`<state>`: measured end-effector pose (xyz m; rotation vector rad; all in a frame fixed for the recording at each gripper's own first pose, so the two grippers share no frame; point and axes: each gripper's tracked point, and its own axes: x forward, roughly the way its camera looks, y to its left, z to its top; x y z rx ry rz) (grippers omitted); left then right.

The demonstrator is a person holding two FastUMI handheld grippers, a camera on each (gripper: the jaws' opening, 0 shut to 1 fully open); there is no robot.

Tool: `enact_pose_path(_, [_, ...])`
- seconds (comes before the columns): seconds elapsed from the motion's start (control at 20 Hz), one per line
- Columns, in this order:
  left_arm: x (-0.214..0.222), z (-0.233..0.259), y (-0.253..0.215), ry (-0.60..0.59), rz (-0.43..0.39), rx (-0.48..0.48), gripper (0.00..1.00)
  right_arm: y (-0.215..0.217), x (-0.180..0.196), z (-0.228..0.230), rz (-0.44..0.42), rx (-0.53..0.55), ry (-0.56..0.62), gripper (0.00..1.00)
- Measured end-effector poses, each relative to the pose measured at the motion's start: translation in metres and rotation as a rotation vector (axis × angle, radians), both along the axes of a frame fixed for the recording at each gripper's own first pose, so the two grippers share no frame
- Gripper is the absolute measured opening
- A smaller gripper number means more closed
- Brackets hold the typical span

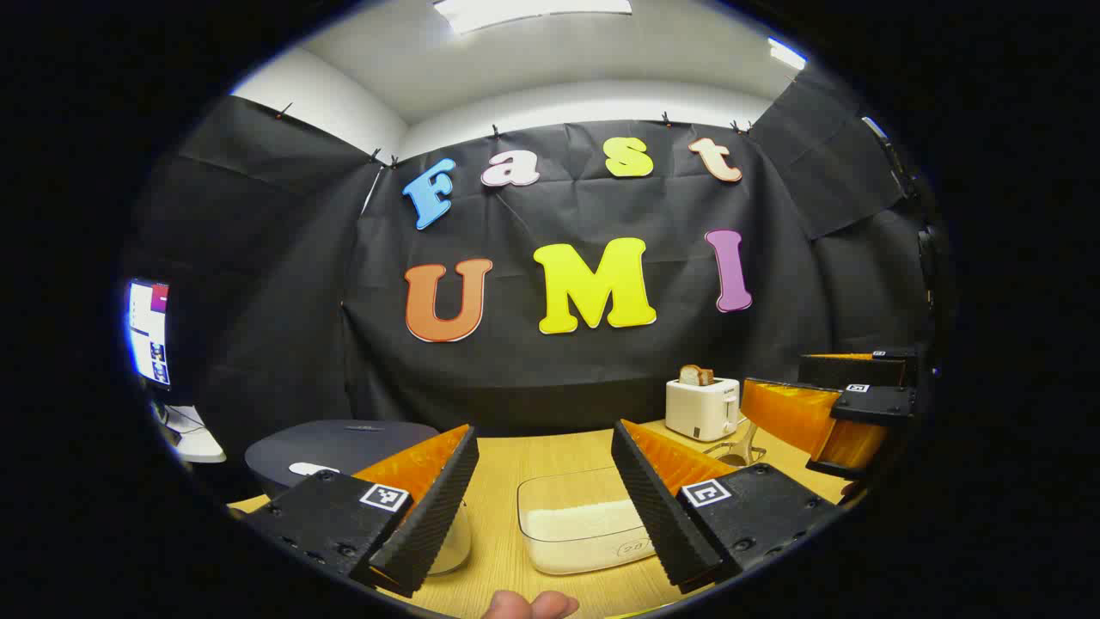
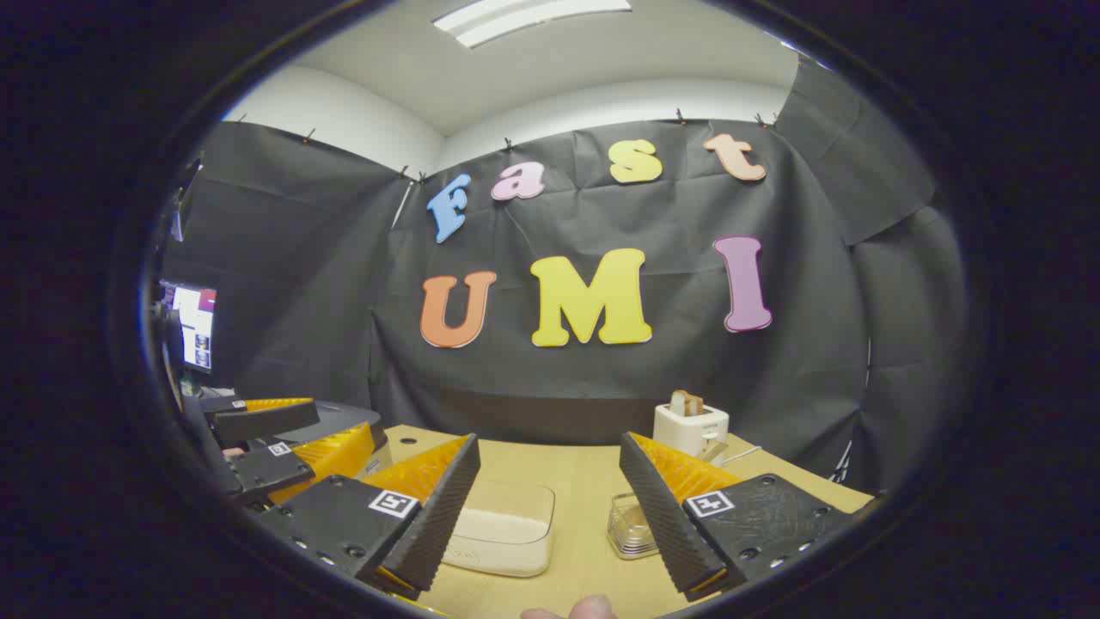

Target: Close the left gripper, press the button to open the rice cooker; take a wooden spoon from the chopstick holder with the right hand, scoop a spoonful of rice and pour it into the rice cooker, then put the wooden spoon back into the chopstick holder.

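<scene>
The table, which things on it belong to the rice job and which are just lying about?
For the job:
rice cooker, lid down
clear tub of rice
glass holder, contents unclear
left gripper and right gripper, jaws open

Lying about:
toaster holding bread
monitor

We see the rice cooker point(image 1: 339, 451) partly hidden behind a finger. The rice box point(image 2: 507, 537) is half covered too.
</scene>
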<state>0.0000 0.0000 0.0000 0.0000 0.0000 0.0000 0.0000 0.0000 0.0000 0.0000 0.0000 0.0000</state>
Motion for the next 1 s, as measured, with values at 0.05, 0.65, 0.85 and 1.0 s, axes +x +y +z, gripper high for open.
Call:
enact_pose_path(0.05, [-0.001, 0.000, 0.000, 0.000, -0.003, 0.002, 0.99, 0.000, 0.000, -0.002, -0.001, -0.006, 0.010, 0.96])
enact_pose_path(0.65, [-0.001, -0.014, 0.004, 0.039, 0.003, 0.002, 0.94, 0.003, 0.008, -0.006, -0.005, 0.035, 0.005, 0.96])
enact_pose_path(0.85, [-0.002, -0.017, -0.002, 0.058, -0.006, -0.010, 0.99, -0.002, 0.003, -0.004, -0.023, 0.019, -0.009, 0.94])
enact_pose_path(1.0, [-0.001, -0.018, -0.003, 0.065, -0.004, -0.004, 0.99, -0.002, 0.004, -0.005, -0.021, 0.022, -0.003, 0.96])
